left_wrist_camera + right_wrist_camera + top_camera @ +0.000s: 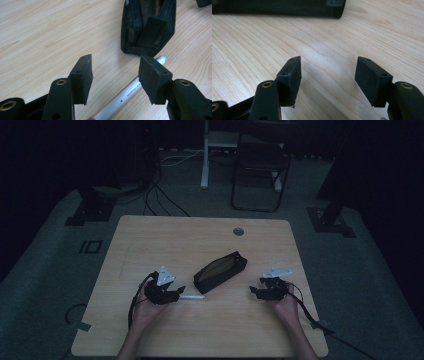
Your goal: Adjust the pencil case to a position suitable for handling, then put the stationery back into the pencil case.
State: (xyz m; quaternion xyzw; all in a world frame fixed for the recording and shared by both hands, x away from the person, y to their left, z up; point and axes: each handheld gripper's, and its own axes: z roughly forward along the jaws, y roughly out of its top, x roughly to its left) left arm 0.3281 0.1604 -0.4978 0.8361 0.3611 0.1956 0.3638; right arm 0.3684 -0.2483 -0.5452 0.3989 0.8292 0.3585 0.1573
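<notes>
A black pencil case lies at an angle in the middle of the wooden table, its zip open at the end that faces my left gripper. A white pen rests flat on the table just in front of that end. My left gripper stands open over the pen, which runs beneath the gap between the jaws without touching either pad. My right gripper is open to the right of the case, with bare wood between its jaws. The case's side shows beyond them.
A round cable hole sits near the table's far edge. Beyond the table stand a dark folding chair and a white desk leg, with cables on the floor. Each gripper's cable trails off the near edge.
</notes>
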